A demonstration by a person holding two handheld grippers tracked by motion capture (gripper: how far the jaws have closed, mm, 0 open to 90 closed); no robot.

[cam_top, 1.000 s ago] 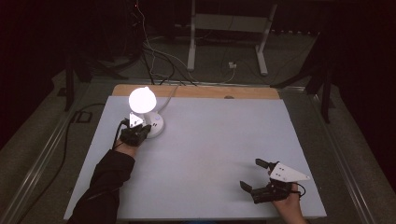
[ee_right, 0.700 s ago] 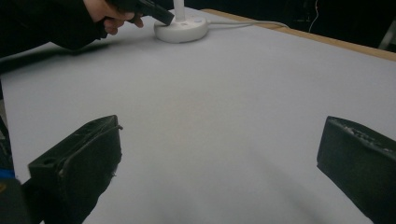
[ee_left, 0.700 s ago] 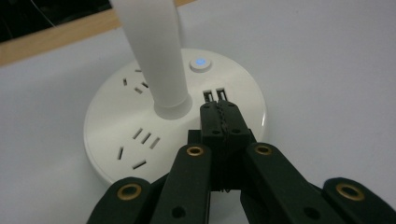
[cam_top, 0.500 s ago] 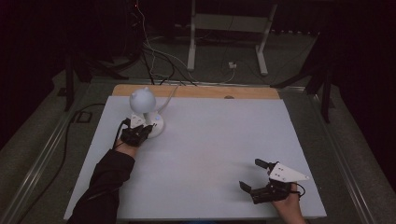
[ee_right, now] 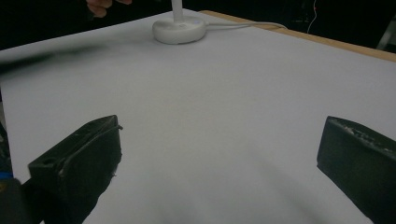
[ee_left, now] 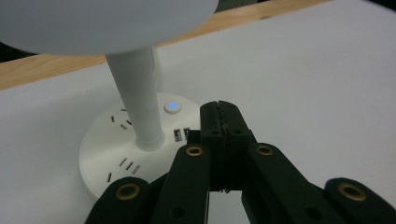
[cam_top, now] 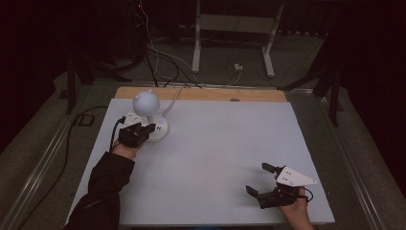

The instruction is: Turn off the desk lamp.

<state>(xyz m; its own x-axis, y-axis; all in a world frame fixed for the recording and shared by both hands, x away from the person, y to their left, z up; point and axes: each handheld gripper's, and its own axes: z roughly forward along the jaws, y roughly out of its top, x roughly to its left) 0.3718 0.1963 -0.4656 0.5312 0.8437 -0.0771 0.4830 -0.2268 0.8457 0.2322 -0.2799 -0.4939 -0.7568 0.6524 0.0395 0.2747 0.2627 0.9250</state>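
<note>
With jaws pressed together, the left gripper (ee_left: 223,112) is hovering beside the desk lamp's (cam_top: 146,115) power button (ee_left: 172,107), likely switching it; the right gripper (cam_top: 263,178), jaws spread, is resting on the tabletop (cam_top: 220,143).

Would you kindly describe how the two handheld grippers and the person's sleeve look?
Both grippers are black with two jaws. The left gripper has ridged pads and brass-coloured rivets on its links. The right gripper carries a grey three-cornered plate. The left forearm wears a dark sleeve.
</note>
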